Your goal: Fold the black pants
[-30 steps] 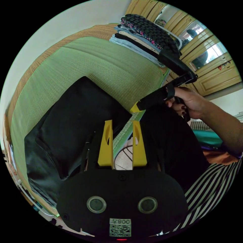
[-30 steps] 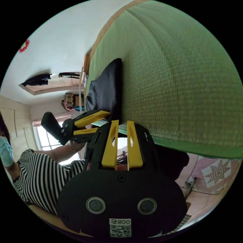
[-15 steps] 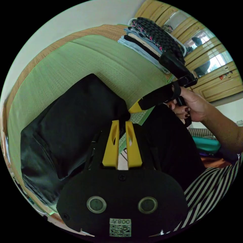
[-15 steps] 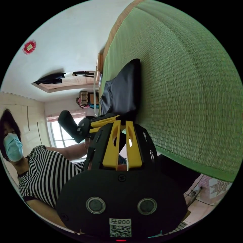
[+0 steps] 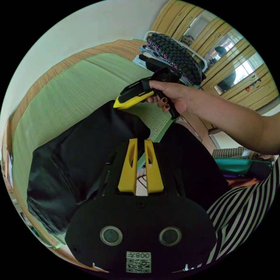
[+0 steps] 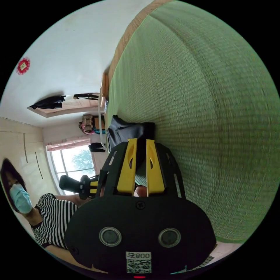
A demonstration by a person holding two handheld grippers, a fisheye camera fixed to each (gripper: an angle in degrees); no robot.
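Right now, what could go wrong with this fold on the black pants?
The left gripper pinches just a corner of the black pants, so the cloth may slip free. The pants lie by the green mat's edge and could slide off. The right gripper nears the stacked clothes and might bump them.

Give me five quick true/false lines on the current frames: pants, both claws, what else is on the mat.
1. The black pants lie on a green woven mat. True.
2. The pants are spread out flat at full length. False: they lie folded over in layers.
3. A stack of folded clothes sits at the mat's far end. True.
4. The right claw is over the stack. False: its tip is at the pants' top edge.
5. The left claw has its jaws spread wide. False: they stand close together at the fabric's edge; a firm pinch isn't clear.
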